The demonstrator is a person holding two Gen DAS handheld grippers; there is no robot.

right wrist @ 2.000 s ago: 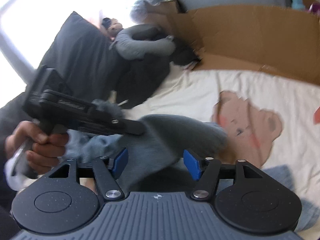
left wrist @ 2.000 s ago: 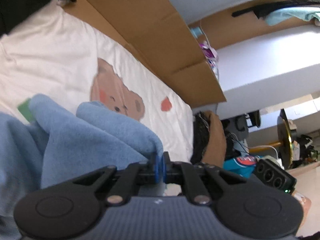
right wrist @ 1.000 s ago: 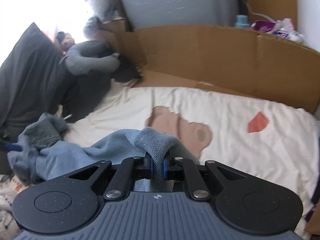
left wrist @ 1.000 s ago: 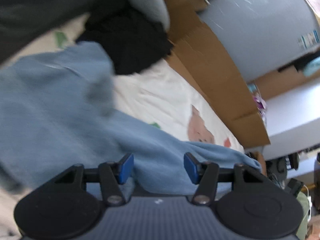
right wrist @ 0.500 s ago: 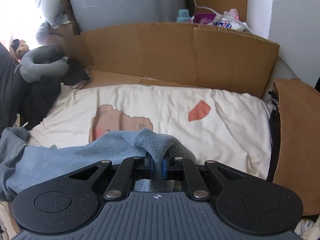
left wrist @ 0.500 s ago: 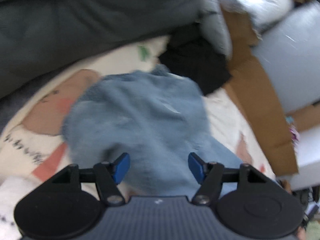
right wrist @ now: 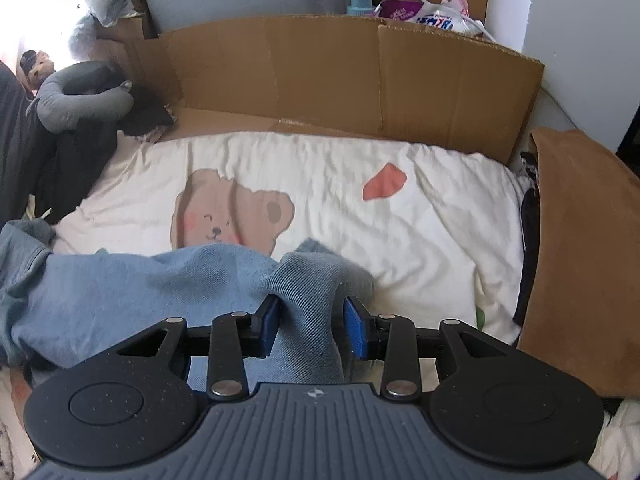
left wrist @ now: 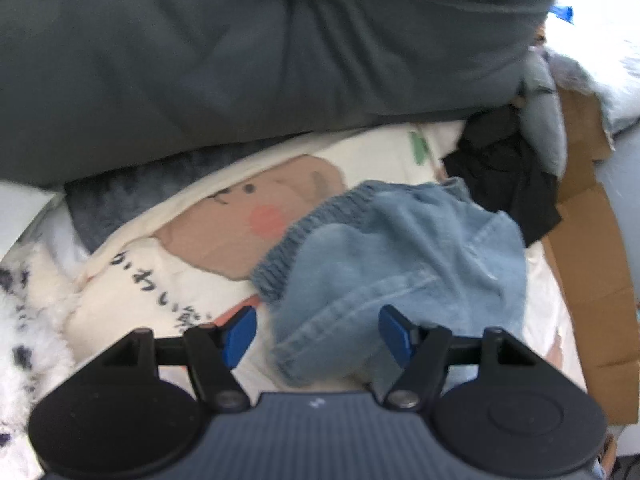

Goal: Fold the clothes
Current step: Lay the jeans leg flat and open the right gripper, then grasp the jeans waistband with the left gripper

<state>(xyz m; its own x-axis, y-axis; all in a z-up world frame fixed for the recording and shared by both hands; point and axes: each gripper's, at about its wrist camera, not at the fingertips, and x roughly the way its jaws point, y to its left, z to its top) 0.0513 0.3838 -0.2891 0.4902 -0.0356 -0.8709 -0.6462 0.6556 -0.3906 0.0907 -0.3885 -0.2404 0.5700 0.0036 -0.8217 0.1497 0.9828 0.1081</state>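
Your right gripper (right wrist: pixel 310 326) has its blue pads parted, with a bunched fold of the blue denim garment (right wrist: pixel 132 284) standing between them; the left pad (right wrist: pixel 267 324) touches the cloth, while the right one stands just off it, so the fold is released rather than pinched. From there the denim runs away to the left across the near edge of the cream bear-print blanket (right wrist: pixel 420 216), ending in a crumpled heap at the left side. Your left gripper (left wrist: pixel 318 334) is also spread wide, its pads on either side of the garment's near end (left wrist: pixel 400 276), gripping nothing; a ribbed waistband edge curls along the denim's left side. In that view the garment lies on the blanket's printed bear face (left wrist: pixel 256 216), with dark lettering on the cloth to the near left. Beyond the denim, a black garment (left wrist: pixel 504 176) sits at the far right, and a large dark grey cushion (left wrist: pixel 260 52) fills the far side. In the right view, a folded cardboard wall (right wrist: pixel 352 76) stands behind the blanket, a grey neck pillow (right wrist: pixel 76 96) lies at the far left, and a brown cushion (right wrist: pixel 580 248) rests at the right.
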